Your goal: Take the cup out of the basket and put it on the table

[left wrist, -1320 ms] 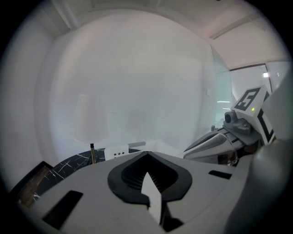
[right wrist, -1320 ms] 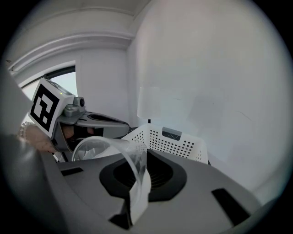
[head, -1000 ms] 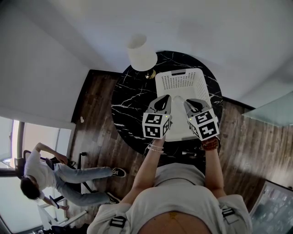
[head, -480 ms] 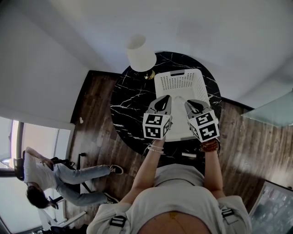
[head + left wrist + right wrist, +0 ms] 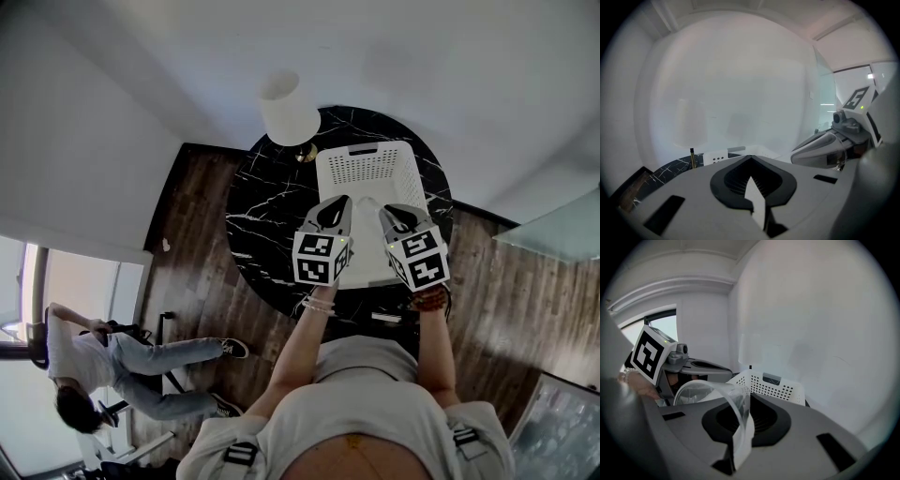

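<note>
A clear plastic cup (image 5: 710,391) lies tilted on its side, its rim pinched between the jaws of my right gripper (image 5: 742,430), which is shut on it. The same cup (image 5: 824,149) shows from the left gripper view, held out from the right gripper. The white perforated basket (image 5: 370,161) sits on the round black marble table (image 5: 267,217), just beyond and below both grippers. My left gripper (image 5: 336,208) hovers beside the right gripper (image 5: 392,214) over the basket's near end. Its jaws are shut with nothing in them (image 5: 754,199).
A lamp with a white shade (image 5: 289,111) and brass stem stands on the table's far left edge next to the basket. Wooden floor surrounds the table. A person (image 5: 112,361) sits at the lower left, away from the table.
Both grippers and the cup stay still. Only the person at the lower left has shifted position.
</note>
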Demonstrator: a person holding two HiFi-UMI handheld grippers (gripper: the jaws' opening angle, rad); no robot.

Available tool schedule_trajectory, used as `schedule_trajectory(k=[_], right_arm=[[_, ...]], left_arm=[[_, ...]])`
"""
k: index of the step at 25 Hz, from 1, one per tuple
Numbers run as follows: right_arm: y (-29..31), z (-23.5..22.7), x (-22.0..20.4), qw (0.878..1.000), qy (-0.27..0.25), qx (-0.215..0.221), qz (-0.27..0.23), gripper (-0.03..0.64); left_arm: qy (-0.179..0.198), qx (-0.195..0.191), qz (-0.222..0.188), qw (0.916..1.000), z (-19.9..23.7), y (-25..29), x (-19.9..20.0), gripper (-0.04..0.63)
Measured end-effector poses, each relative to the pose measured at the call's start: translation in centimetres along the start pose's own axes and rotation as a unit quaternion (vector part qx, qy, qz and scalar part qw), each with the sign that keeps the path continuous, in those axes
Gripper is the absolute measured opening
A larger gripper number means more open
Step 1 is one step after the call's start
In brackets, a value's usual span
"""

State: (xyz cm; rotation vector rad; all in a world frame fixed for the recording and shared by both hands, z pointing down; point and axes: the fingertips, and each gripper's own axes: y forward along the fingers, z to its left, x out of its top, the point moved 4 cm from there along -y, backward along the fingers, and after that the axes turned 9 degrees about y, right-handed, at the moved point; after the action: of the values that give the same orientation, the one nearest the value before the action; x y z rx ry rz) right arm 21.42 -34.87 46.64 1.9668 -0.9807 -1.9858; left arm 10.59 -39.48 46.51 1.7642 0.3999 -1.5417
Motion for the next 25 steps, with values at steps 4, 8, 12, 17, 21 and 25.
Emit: schedule_trajectory(k=[4,8,12,17,21,25], right_arm=[[-0.02,0.02,-0.10,1.000,-0.002,0.002,0.000,0.029],[-0.08,-0.09,-0.14,1.000,-0.002,0.005,-0.002,0.029],[-0.19,-0.06,-0.14,1.000,-0.002,0.005,-0.001,0.029],[-0.34,0.01,-0.08,1.000,-0.004,0.005,0.000,0.029],[-0.40,-0.01,-0.10,1.000,-0.006,0.006,0.001,0.029],[-0.16,-0.17,-0.11,1.000,-0.004,0.008,0.002,0.029]], left_arm=[[0.000,0.002,0.000,1.0000,-0.03,-0.05,-0.06,0.005],[0.001,0.004,-0.001,1.0000,-0.03,-0.01,-0.02,0.005],[0.002,0.003,-0.001,1.0000,-0.09,-0.05,0.07,0.005],[0.003,0.002,0.000,1.0000,-0.20,-0.09,0.09,0.005],[0.004,0.003,0.001,1.0000,-0.23,-0.08,0.10,0.005],[0.003,0.002,0.003,1.0000,-0.10,0.14,0.05,0.005]])
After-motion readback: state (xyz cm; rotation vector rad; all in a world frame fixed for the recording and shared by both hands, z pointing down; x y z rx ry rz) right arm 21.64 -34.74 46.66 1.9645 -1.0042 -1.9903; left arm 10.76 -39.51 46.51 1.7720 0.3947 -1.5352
